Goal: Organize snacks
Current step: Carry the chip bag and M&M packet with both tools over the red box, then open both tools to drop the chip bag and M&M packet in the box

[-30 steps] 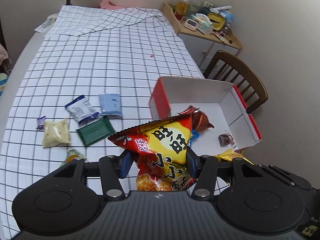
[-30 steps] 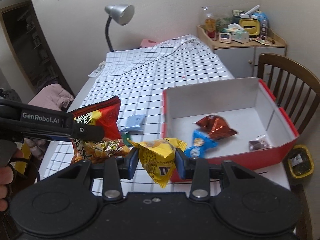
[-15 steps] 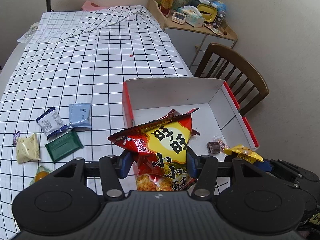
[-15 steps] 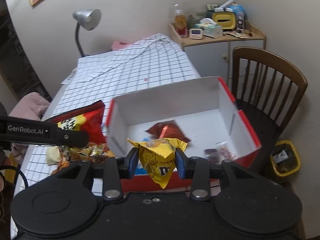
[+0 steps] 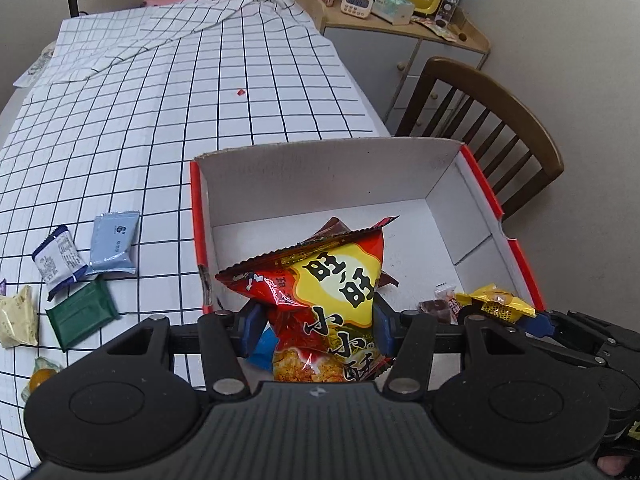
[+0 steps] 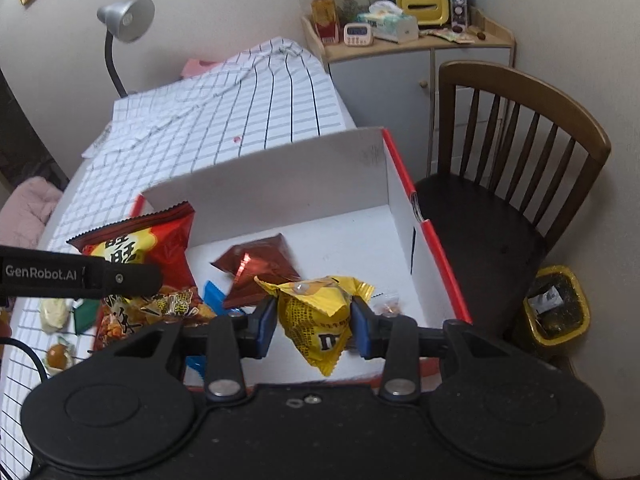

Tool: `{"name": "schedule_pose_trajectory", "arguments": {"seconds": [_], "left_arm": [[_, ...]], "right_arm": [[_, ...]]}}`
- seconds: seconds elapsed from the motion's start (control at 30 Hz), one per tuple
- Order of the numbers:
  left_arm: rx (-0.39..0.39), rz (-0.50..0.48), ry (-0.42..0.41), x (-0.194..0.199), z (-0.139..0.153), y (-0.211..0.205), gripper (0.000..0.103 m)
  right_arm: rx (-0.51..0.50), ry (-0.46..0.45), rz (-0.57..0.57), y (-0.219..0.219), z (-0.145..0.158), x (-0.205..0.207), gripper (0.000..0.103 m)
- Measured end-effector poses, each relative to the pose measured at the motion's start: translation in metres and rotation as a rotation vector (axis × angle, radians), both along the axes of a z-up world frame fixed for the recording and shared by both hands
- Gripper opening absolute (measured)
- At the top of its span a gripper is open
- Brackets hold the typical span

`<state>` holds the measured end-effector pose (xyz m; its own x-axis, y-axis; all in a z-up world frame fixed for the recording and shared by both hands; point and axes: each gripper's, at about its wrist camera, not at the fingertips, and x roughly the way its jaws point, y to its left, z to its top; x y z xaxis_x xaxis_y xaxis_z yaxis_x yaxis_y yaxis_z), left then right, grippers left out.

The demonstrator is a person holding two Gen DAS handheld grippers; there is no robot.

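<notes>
Red bag (image 5: 320, 300): a red-and-yellow snack bag with bold black characters, clamped between the blue pads of the left gripper (image 5: 316, 326) and held over the near left part of the box.
Yellow bag (image 6: 320, 320): a crumpled yellow candy bag, pinched in the right gripper (image 6: 314, 326) above the box's near edge.
Box (image 5: 320, 176): white card inside, red outside, open at the top, sitting on the near right of the table beside a wooden chair (image 6: 520, 152).
Inside the box: a brown foil packet (image 6: 256, 264) in the middle of the floor, a blue packet (image 6: 214, 296) near the left wall, and a small clear-wrapped sweet (image 6: 386, 304) near the right.
Table (image 5: 160, 128): covered in white cloth with a black grid.
Loose snacks, left of the box: a pale blue packet (image 5: 116, 242), a white-and-navy packet (image 5: 58, 258), a dark green packet (image 5: 82, 314), a cream packet (image 5: 18, 316) and an orange sweet in clear wrap (image 5: 40, 376).
Far right: a cabinet (image 6: 400, 76) crowded with small items.
Far left: a grey desk lamp (image 6: 126, 20).
</notes>
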<state>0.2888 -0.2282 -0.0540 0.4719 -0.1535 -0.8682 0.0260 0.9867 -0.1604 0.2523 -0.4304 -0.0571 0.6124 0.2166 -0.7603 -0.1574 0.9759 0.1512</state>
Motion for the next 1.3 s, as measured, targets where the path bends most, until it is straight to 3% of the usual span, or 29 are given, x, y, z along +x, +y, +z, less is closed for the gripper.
{"name": "schedule_pose_trajectory", "arguments": {"seconds": [0.57, 0.9, 1.03, 1.3], "left_arm": [[0.027, 0.013, 0.067, 0.016, -0.045, -0.013, 0.053], [0.023, 0.009, 0.051, 0.014, -0.043, -0.013, 0.056], [0.011, -0.002, 0.034, 0.009, -0.037, -0.011, 0.066], [-0.014, -0.027, -0.012, -0.009, -0.018, -0.006, 0.066]], "right_arm": [[-0.106, 0.076, 0.065, 0.005, -0.036, 0.025, 0.038], [-0.112, 0.08, 0.074, 0.007, -0.038, 0.026, 0.041], [-0.1, 0.072, 0.069, 0.006, -0.035, 0.023, 0.046], [-0.072, 0.032, 0.078, 0.007, -0.017, 0.005, 0.058]]}}
